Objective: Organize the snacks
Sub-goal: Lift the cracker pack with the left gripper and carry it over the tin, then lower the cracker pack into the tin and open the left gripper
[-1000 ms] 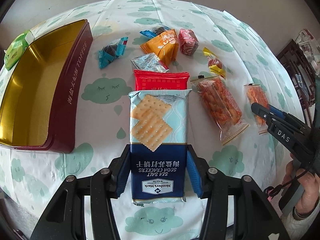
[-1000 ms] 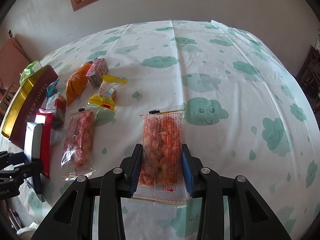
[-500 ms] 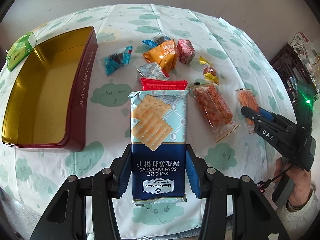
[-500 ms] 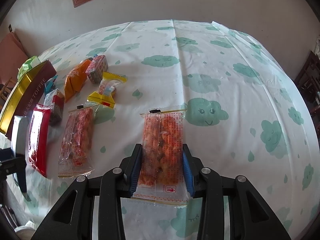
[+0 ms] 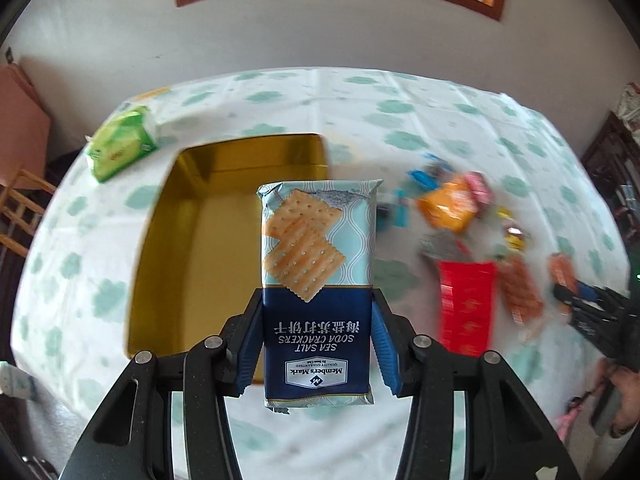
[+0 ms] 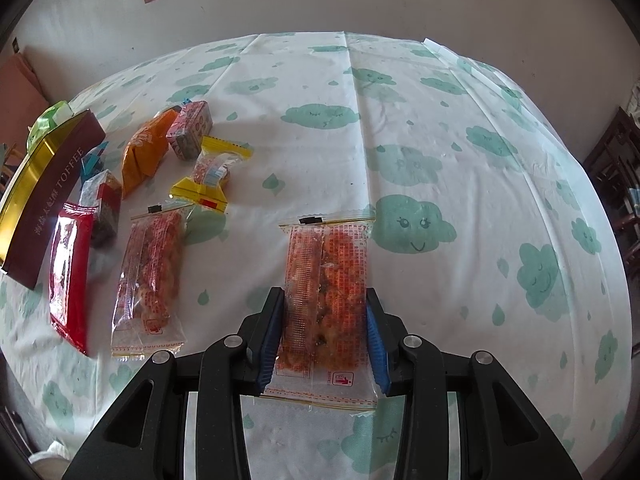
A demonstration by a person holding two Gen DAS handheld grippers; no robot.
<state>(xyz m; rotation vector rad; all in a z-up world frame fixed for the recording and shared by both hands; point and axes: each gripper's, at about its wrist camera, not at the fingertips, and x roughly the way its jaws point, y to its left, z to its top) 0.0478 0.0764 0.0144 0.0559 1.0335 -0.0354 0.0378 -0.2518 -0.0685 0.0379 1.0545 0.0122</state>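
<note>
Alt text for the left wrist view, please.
The left tongs grip a blue sea-salt soda cracker packet above an open gold-lined tin on a cloud-print tablecloth. Blurred snack packets lie to the right.

My left fingers (image 5: 318, 336) clamp a packet, pitched steeply down. My right fingers (image 6: 325, 334) pinch another, likewise tilted; my hand (image 5: 622, 404) looks blurred at the edge.

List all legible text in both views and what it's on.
"SEA SALT SODA CRACKERS", upside down: cracker pack.
"Member's Mark", upside down: same pack's logo.
"TOFFEE": maroon tin side.
Chinese characters on the pack and the tin: left unread.
Print on the clear snack bag and the red packet: too small.
</note>
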